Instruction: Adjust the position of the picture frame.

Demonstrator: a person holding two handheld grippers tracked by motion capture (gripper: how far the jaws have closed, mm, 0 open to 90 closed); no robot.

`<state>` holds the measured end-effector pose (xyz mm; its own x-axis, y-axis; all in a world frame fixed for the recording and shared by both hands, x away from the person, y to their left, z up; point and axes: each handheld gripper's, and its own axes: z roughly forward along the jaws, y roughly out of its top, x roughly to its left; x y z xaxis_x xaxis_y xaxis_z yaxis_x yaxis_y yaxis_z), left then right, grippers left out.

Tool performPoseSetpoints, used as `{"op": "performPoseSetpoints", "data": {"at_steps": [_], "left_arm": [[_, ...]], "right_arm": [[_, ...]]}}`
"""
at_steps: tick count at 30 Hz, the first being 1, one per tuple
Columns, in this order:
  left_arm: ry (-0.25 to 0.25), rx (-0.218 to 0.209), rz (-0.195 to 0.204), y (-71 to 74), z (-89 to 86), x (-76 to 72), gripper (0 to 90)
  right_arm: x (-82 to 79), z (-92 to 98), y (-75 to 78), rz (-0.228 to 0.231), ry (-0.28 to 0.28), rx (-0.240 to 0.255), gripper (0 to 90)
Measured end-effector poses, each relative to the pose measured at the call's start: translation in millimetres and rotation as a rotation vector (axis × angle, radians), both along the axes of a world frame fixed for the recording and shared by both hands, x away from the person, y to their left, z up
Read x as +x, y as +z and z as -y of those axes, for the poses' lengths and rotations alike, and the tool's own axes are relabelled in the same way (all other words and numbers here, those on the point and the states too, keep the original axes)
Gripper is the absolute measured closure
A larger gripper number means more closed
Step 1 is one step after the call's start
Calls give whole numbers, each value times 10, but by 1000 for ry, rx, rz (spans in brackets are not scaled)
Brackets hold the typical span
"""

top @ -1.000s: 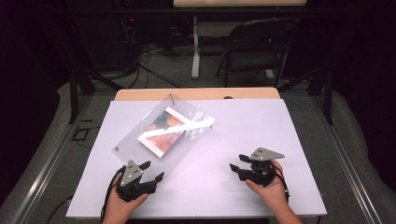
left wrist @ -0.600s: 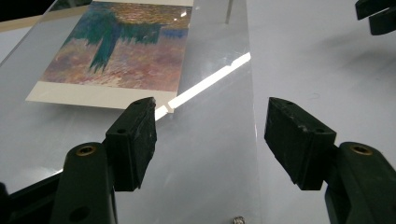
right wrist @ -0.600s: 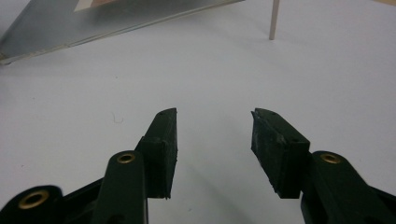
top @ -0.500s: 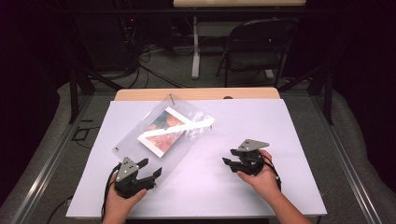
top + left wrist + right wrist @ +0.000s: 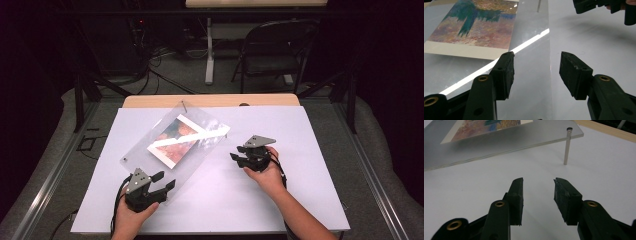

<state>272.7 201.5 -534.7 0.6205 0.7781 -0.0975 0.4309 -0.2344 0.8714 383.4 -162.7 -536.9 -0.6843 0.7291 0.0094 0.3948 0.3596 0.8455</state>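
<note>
A clear acrylic frame (image 5: 175, 145) with a painted print (image 5: 176, 140) inside lay slantwise on the left half of the white table (image 5: 300, 200), one far corner propped up on a thin metal post (image 5: 567, 146) so that the sheet tilted. The left gripper (image 5: 162, 181) sat at the frame's near corner, in the same spot as a second earlier, its jaws set either side of the sheet's right edge. They had just been closing but a clear gap showed between the pads, and nothing was pinched yet. The right gripper (image 5: 239, 157) had slid across the table from the right side toward the frame, and now stood near its right edge, pointing at the raised corner and the post. Its jaws had also been narrowing, though they were open with only bare tabletop between them. Taken together, both hands seemed to be lining up to take the frame from two sides; the grasp itself had not yet been made.
</note>
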Motion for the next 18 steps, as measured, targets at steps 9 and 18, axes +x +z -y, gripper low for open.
{"op": "performPoseSetpoints", "data": {"at_steps": [9,18], "left_arm": [[-21,31,-3,5,20,-51,508],[-41,34,-18,0,41,-67,541]], "right_arm": [[222,-121,-41,6,-4,1,633],[512,-231,-142,15,-42,-40,675]]}}
